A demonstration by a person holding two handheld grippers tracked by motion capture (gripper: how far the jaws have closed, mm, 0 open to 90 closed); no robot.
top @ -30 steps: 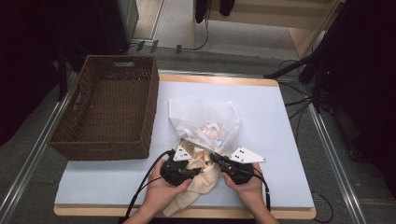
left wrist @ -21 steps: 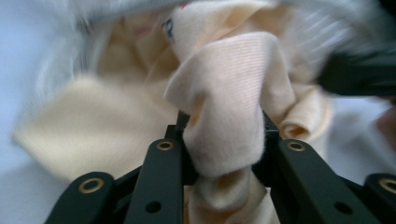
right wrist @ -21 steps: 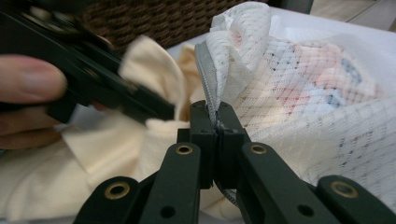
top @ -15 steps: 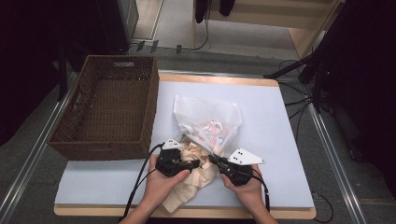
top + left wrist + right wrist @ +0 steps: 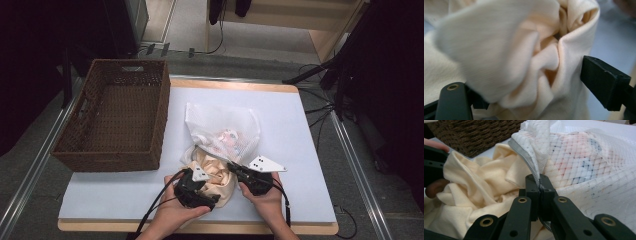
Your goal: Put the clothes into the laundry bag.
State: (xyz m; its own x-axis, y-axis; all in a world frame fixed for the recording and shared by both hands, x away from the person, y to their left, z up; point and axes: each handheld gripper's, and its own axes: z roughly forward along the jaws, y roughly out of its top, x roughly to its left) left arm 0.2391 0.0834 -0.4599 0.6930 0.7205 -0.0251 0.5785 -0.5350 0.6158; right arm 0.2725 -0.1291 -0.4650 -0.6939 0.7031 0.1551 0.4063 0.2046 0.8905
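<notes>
The right gripper (image 5: 539,185) is clamped on the zipper edge of the mesh bag (image 5: 584,165), its two jaws pressed together with the grey zipper tape pinched between them, holding the bag's mouth up. The left gripper (image 5: 524,90) has just been opening: its jaws now stand apart, and a bunched fold of the cream garment (image 5: 506,52) lies between them with the right-hand jaw clear of the cloth, so the grip looks let go rather than held.

In the high view the left gripper (image 5: 196,186) and right gripper (image 5: 248,175) sit close together at the near edge of the table (image 5: 300,125), with the cream garment (image 5: 220,175) heaped between them and its far end running into the mouth of the mesh bag (image 5: 222,127).

My reading is that the garment is being fed into the bag and the job is partly done: some printed clothing already shows through the mesh, while most of the cream cloth is outside the opening. What is left is to take a fresh hold, push the rest in and probably close the zipper.

The near table edge is just behind both hands, so there is little room to draw back. The wicker basket (image 5: 120,117) stands to the left, near the bag but apart from it. Beyond and to the right of the bag the white tabletop lies open.
</notes>
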